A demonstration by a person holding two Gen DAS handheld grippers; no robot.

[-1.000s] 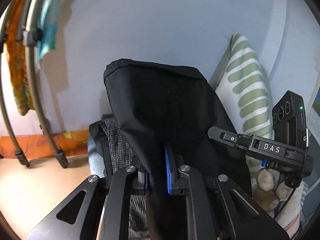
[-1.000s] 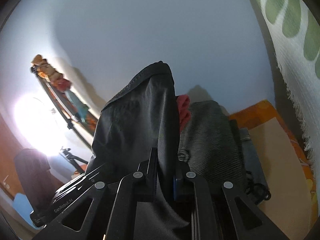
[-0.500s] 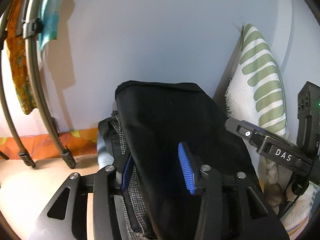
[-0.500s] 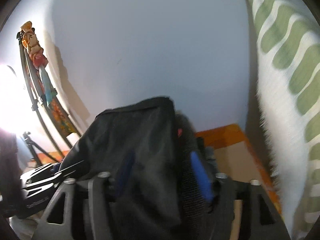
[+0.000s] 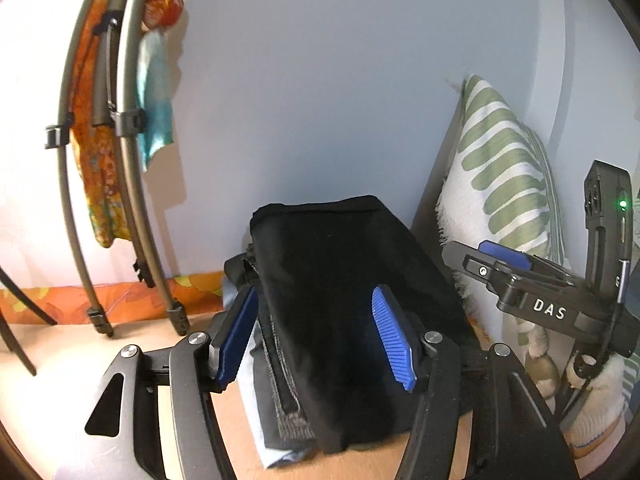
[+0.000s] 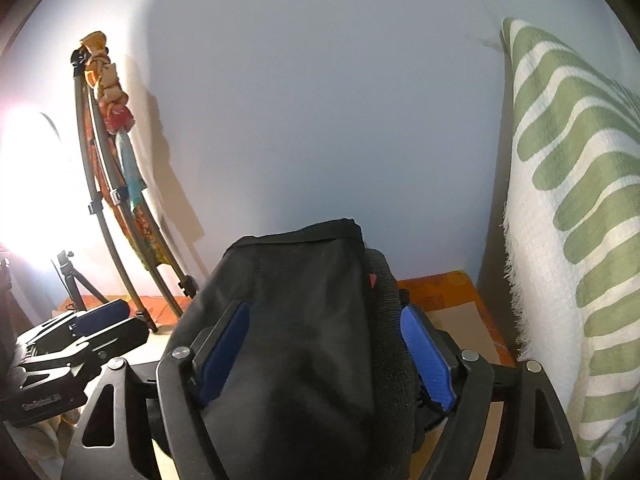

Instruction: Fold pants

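Folded black pants point(image 5: 352, 308) top a clothes stack beside the striped pillow point(image 5: 508, 176); left tool point(image 5: 316, 336) and right tool point(image 6: 324, 348) gape wide, holding nothing.

Spread left claw point(image 5: 316, 334) astride pants point(image 5: 352, 320)

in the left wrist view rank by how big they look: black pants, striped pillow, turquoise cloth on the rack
1. black pants, though nearness to the camera inflates them
2. striped pillow
3. turquoise cloth, clearly smallest
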